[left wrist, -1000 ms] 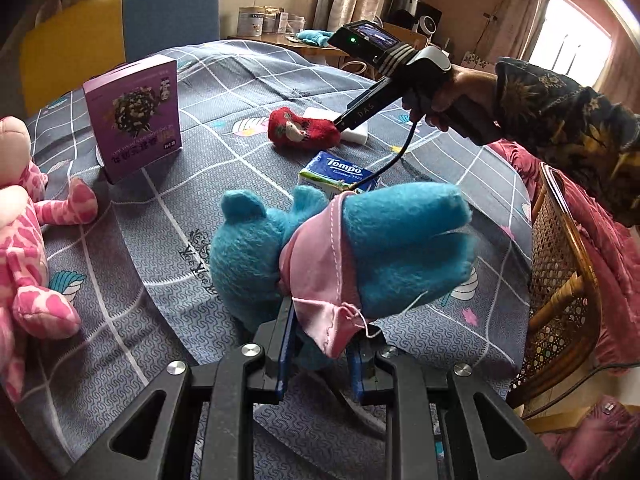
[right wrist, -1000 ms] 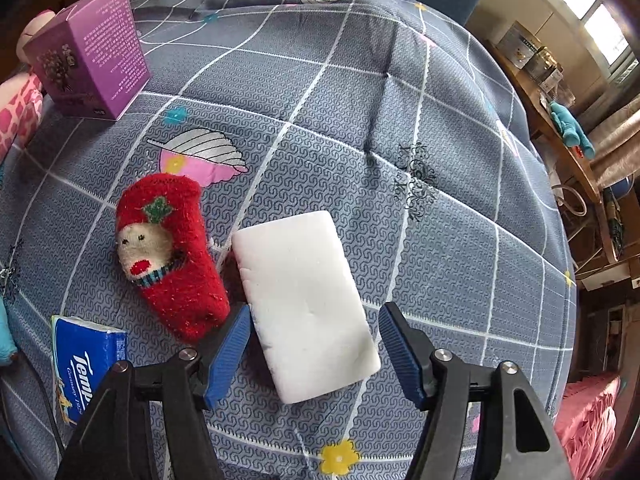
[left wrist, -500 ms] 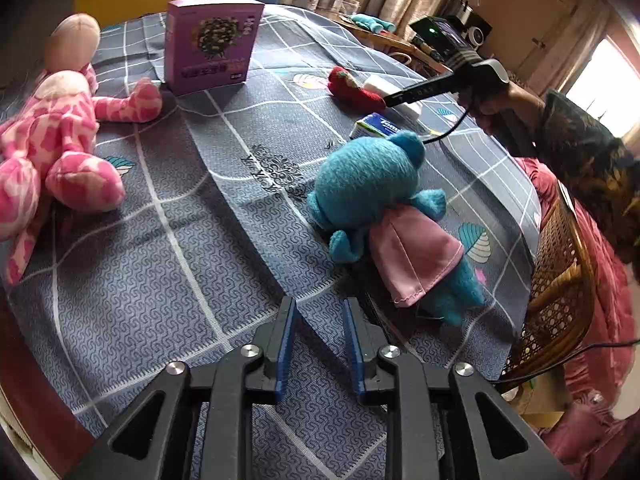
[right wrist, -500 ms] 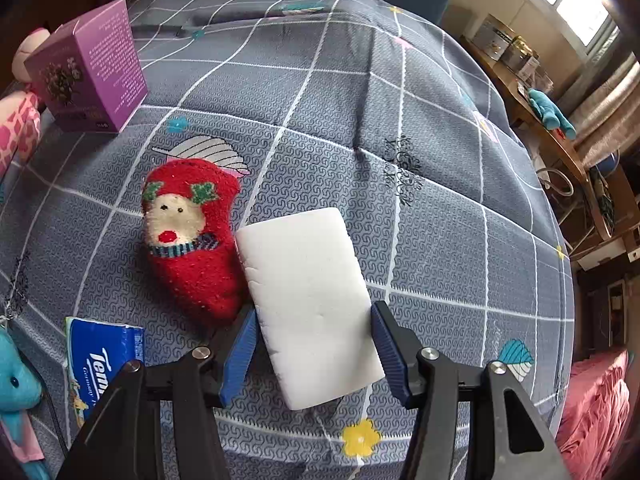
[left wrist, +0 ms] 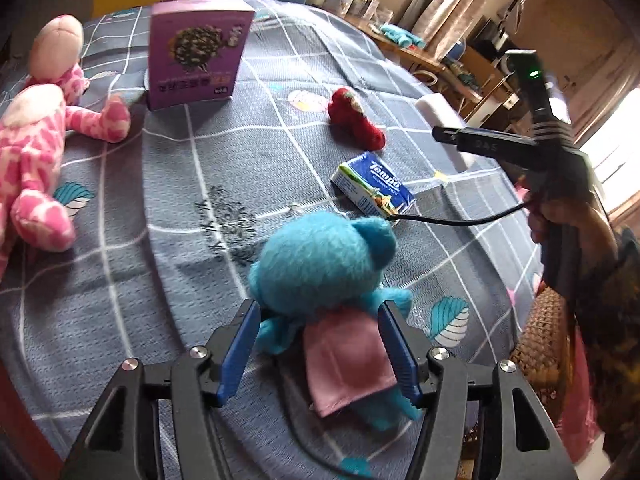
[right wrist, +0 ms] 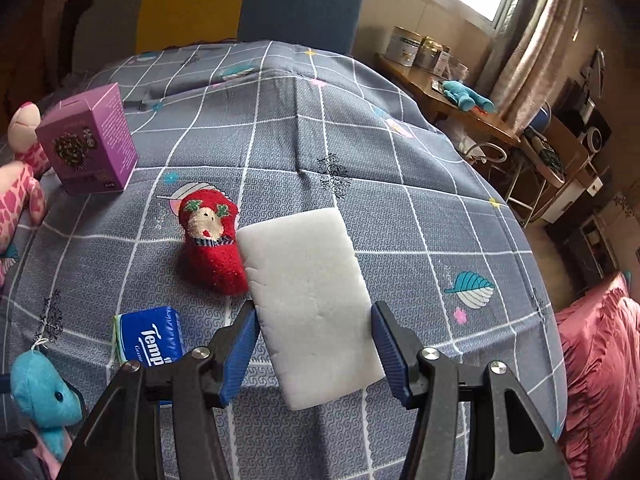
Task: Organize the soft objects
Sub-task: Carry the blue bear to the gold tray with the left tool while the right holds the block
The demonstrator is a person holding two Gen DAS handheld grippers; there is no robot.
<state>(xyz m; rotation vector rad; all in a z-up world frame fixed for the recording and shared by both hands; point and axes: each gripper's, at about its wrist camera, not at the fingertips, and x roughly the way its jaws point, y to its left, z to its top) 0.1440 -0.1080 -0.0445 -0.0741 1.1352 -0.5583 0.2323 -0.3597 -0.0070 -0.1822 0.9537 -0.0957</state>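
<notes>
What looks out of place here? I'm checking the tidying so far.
The blue plush toy lies flopped over on the quilt, its pink skirt askew; the pink plush toy sprawls near the edge. Nothing looks damaged or spilled.

Blue teddy (left wrist: 320,264) out of the just-opening left jaws, white sponge (right wrist: 308,300) clamped, lifted.

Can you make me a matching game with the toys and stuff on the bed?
Things:
1. teddy
2. sponge
3. box
4. sock

Descriptions:
A. purple, standing upright
B. red, lying beside the white block
C. blue, between the left gripper's open jaws
D. white, between the right gripper's jaws

Pairs: 1-C, 2-D, 3-A, 4-B
</notes>
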